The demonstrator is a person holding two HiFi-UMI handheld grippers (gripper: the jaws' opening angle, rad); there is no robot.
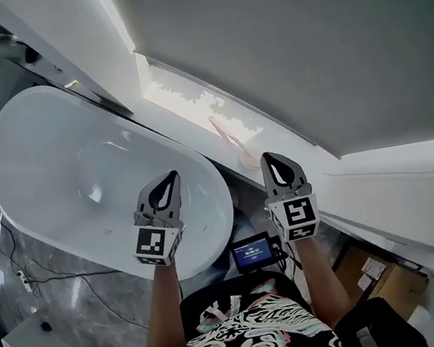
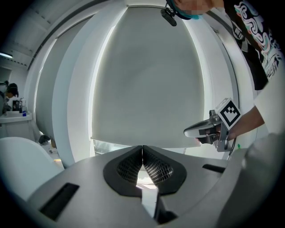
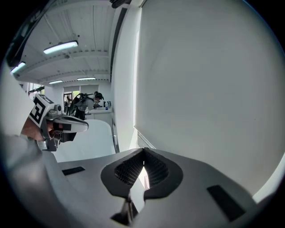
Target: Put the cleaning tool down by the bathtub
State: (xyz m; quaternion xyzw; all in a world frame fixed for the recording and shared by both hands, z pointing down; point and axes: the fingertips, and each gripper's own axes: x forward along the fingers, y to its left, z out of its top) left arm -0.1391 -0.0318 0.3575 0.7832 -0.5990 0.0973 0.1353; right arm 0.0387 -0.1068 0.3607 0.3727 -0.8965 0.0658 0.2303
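Bathtub (image 1: pixel 39 179): white, oval, with nothing visible inside it. It fills the left of the head view and serves as the reference for this report.

Left tongs (image 1: pixel 171 175): held over the near right end of the bathtub, above its rim. The left gripper view shows the two ribbed pads pressed tip to tip with nothing between them.

Cleaning tool (image 1: pixel 230 137): a slim, pale pink item with a long handle. It lies on the bright window ledge (image 1: pixel 187 99) just beyond the bathtub's right end, under the lower edge of the grey blind (image 1: pixel 301 37). Glare washes out its head, so its type cannot be confirmed. Neither pair of tongs touches it.

Right tongs (image 1: pixel 268 158): level with the left pair, just right of the bathtub's end and near the tool. The right gripper view shows the jaws brought together and empty.

A cardboard box (image 1: pixel 391 286) sits on the floor, well to the right of the bathtub.

Assessment: the tool is released and rests beside the bathtub, so the placement appears to be done. The only apparent remainder is to draw both arms back.
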